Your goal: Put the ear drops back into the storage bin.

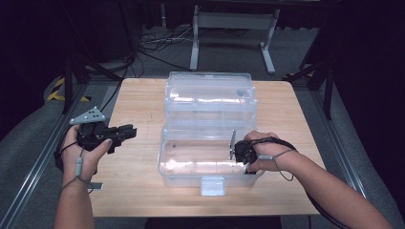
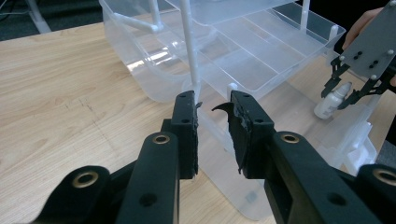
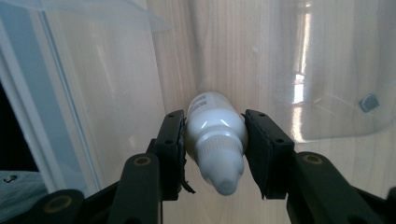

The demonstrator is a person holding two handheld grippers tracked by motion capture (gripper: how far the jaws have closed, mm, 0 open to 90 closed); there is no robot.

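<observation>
**Inspector A:** Two hand-held grippers are noted, taken from left to right. The left hand-held gripper [image 1: 125,132] is held over the bare table [image 1: 138,100], just left of the clear plastic box [image 1: 208,177]. Its jaws are parted and nothing is held between them; in the left gripper view they are aimed at the box's near wall and a thin white hinge arm [image 2: 189,51].

**Inspector B:** And the box itself?

**Inspector A:** It is found open, with the lid [image 1: 208,90] thrown back and the fold-out trays [image 2: 252,56] raised. No contents can be made out in the lower tub or in the trays.

**Inspector B:** The right side?

**Inspector A:** The right hand-held gripper [image 1: 237,151] is lowered into the right end of the tub. A small white dropper bottle [image 3: 215,140] is clamped between its pads, nozzle towards the camera, and is held low inside the tub; whether it rests on the floor cannot be told.

**Inspector B:** Progress?

**Inspector A:** It is judged that the opening is done and the bottle brought inside. Its release is outstanding, and, presumably, the closing of the lid.
</observation>
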